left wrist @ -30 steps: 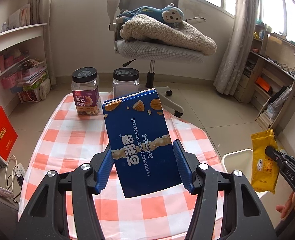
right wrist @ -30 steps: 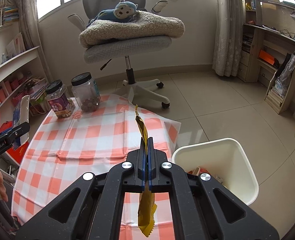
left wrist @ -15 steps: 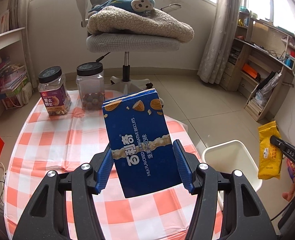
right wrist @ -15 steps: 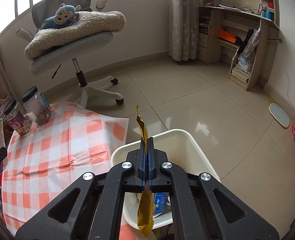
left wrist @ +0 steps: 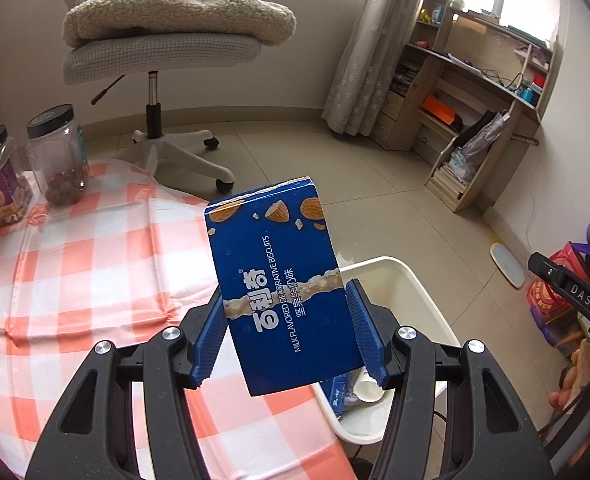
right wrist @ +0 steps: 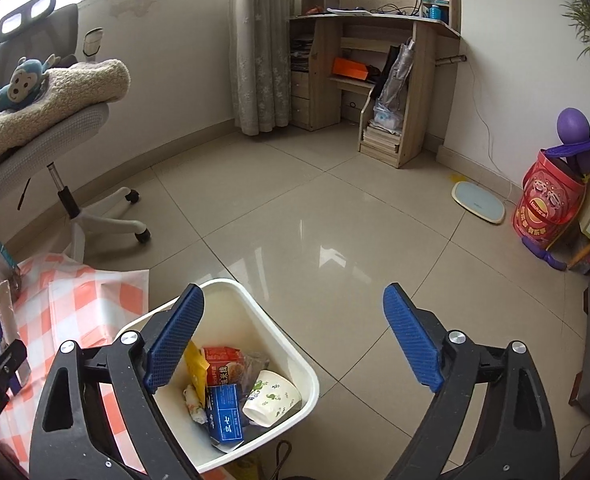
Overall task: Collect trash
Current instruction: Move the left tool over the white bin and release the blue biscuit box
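Left tongs (left wrist: 287, 332) gripping blue biscuit box (left wrist: 283, 284), right tongs (right wrist: 293, 340) opening – empty, above bin (right wrist: 295, 364)

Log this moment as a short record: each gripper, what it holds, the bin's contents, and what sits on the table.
left gripper: closed on the blue biscuit box, held upright near the bin
right gripper: jaws opening, nothing between them, above the bin
white bin: on the floor beside the table; holds a yellow wrapper, paper cup, small blue box, red-and-white carton
table: orange-and-white checked cloth, two black-lidded jars at its far edge
trash left to drop: biscuit box
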`<action>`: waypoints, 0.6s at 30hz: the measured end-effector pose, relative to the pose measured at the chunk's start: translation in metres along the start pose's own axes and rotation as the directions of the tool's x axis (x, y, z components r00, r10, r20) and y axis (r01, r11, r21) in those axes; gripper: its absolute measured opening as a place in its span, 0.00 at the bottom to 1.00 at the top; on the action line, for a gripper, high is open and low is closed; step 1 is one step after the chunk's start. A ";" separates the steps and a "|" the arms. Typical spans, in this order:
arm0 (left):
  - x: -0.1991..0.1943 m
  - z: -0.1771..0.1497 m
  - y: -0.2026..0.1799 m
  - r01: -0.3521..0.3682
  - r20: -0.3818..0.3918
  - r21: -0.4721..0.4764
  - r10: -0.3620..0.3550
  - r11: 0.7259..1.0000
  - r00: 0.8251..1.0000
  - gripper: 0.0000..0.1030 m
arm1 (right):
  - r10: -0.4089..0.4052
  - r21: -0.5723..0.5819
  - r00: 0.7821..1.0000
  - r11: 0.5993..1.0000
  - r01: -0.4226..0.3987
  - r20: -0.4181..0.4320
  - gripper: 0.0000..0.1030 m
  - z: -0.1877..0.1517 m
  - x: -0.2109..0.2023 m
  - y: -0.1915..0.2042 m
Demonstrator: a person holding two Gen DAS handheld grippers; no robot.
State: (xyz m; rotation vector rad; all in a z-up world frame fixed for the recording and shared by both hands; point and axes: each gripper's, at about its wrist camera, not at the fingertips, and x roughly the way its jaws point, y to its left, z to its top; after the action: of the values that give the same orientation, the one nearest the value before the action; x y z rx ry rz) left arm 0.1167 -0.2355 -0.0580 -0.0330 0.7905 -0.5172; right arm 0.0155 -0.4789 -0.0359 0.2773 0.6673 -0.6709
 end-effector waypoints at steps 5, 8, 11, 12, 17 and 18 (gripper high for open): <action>0.027 0.002 -0.040 0.056 -0.049 0.017 -0.055 0.998 0.997 0.56 | -0.019 0.066 1.000 0.998 0.019 0.013 0.89 0.004 -0.002 -0.028; 0.037 0.007 -0.063 0.073 -0.059 0.042 -0.071 0.996 0.996 0.56 | -0.030 0.100 0.999 0.995 0.028 0.020 0.90 0.006 -0.003 -0.043; 0.044 0.011 -0.081 0.099 -0.075 0.061 -0.095 0.993 0.993 0.56 | -0.053 0.116 0.998 0.992 0.049 0.031 0.90 0.007 -0.005 -0.054; 0.046 0.011 -0.086 0.115 -0.086 0.070 -0.109 0.991 0.990 0.56 | -0.062 0.118 0.997 0.991 0.057 0.038 0.90 0.007 -0.006 -0.056; 0.054 0.016 -0.105 0.149 -0.118 0.101 -0.137 0.984 0.984 0.67 | -0.081 0.153 0.995 0.986 0.070 0.065 0.90 0.010 -0.013 -0.070; 0.052 0.017 -0.106 0.154 -0.117 0.103 -0.142 0.983 0.983 0.69 | -0.082 0.156 0.994 0.985 0.071 0.070 0.90 0.010 -0.015 -0.071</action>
State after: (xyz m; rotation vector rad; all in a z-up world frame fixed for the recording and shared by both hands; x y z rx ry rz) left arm 0.1132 -0.3548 -0.0582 0.0403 0.8696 -0.7084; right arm -0.0346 -0.5298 -0.0207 0.3682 0.5566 -0.8044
